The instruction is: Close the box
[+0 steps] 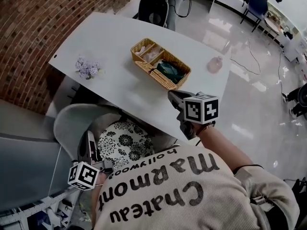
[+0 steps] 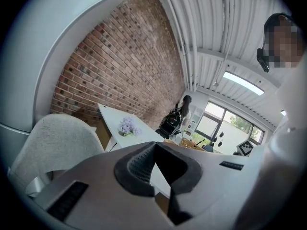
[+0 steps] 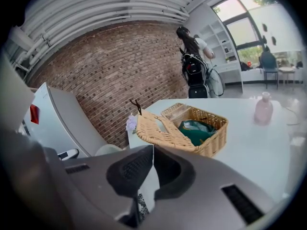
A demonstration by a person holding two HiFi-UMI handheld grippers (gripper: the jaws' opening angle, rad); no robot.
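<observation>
A wicker box [image 1: 160,63] stands on the white table [image 1: 110,42], and something green [image 1: 169,70] lies inside it. In the right gripper view the box [image 3: 211,133] has its woven lid [image 3: 156,128] tilted up on the near left side, so the inside shows. My right gripper [image 1: 173,96] hovers at the table's near edge, just short of the box. It is shut, the pads meet [image 3: 152,150] and nothing is between them. My left gripper [image 1: 88,145] is low at the left beside the chair, far from the box. It is also shut and empty [image 2: 155,145].
A bunch of purple flowers [image 1: 88,68] lies at the table's left end and a pink bottle [image 1: 215,64] stands at its right. A grey chair [image 1: 72,123] with a flowered cushion [image 1: 125,140] is pushed under the near edge. A person with a backpack [image 3: 194,63] stands beyond the table.
</observation>
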